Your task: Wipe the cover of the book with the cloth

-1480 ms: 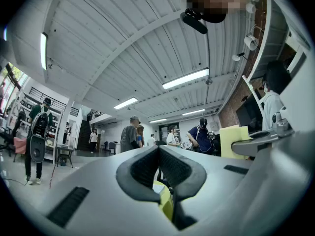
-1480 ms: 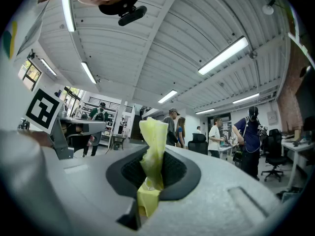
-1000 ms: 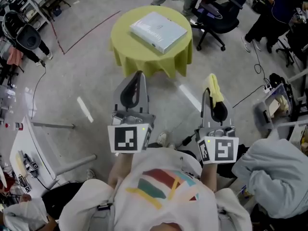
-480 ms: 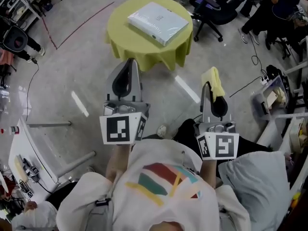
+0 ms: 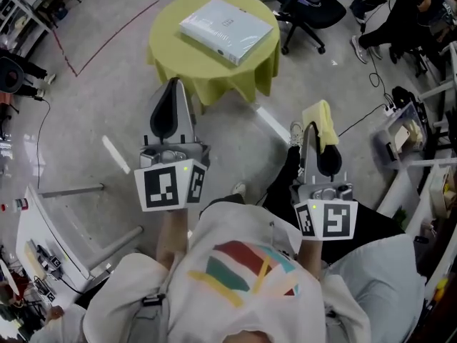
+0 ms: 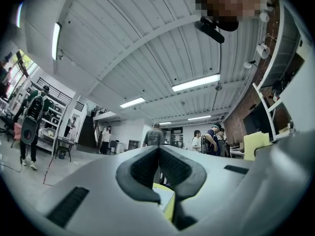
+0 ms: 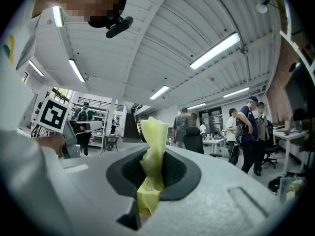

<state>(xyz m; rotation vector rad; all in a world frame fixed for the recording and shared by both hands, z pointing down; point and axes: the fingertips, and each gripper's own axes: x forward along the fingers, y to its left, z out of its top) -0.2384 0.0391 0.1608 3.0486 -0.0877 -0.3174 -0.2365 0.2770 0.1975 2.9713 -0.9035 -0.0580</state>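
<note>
A pale blue-white book (image 5: 226, 28) lies flat on a small round table with a yellow-green cloth cover (image 5: 186, 64), far ahead of both grippers in the head view. My left gripper (image 5: 172, 95) is held up in front of my chest, shut with nothing between its pads (image 6: 158, 154). My right gripper (image 5: 316, 125) is shut on a yellow cloth (image 5: 325, 128), which sticks out past the tips; in the right gripper view the cloth (image 7: 151, 162) stands pinched between the jaws. Both grippers are well short of the table.
A black office chair (image 5: 308, 7) stands right of the table. Cables and a box of equipment (image 5: 402, 123) lie on the floor at right. A white shelf rail (image 5: 39, 220) runs along the lower left. Several people (image 7: 248, 134) stand in the room beyond.
The view has shifted so the table and book sit higher and farther left. My left gripper has drifted left and slightly down; the right gripper keeps its hold on the cloth.
</note>
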